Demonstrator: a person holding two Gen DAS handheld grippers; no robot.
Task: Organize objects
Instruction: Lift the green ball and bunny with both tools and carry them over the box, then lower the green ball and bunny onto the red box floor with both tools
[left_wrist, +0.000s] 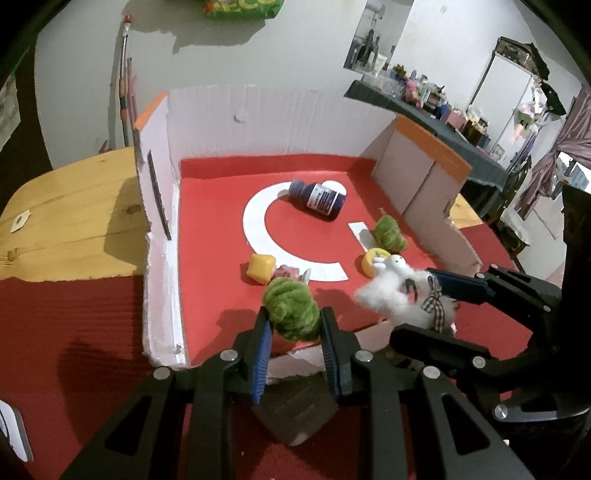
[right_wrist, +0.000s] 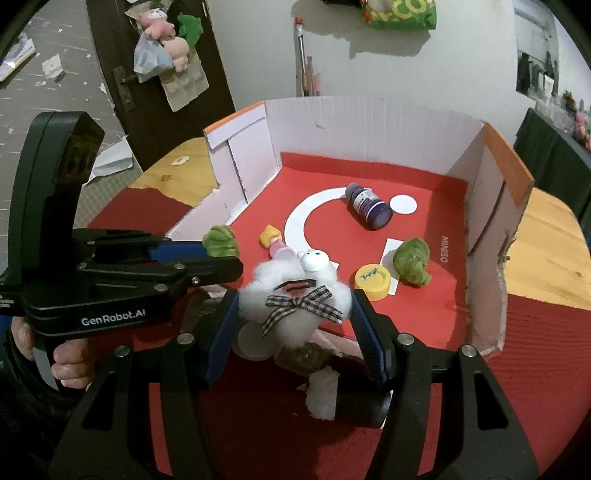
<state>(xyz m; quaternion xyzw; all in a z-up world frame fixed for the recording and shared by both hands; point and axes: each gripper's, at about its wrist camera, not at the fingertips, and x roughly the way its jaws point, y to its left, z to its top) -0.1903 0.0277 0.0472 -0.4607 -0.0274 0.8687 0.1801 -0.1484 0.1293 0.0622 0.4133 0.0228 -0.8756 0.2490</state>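
My left gripper (left_wrist: 293, 314) is shut on a green fuzzy ball (left_wrist: 291, 308) and holds it over the front edge of the open cardboard box (left_wrist: 258, 110); it also shows in the right wrist view (right_wrist: 219, 242). My right gripper (right_wrist: 293, 299) is shut on a white fluffy toy with a checked bow (right_wrist: 295, 295), seen from the left wrist too (left_wrist: 399, 291). On the red box floor lie a dark blue bottle (left_wrist: 317, 199), a second green ball (left_wrist: 389, 232), a yellow cap (left_wrist: 373, 260) and a small yellow-and-pink toy (left_wrist: 269, 269).
The box sits on a wooden table (left_wrist: 66, 214) covered partly by red cloth (left_wrist: 74, 332). Its white walls (right_wrist: 369, 125) rise at the back and sides. A cluttered dark shelf (left_wrist: 424, 110) stands far right. A door with hanging bags (right_wrist: 166, 55) is at the left.
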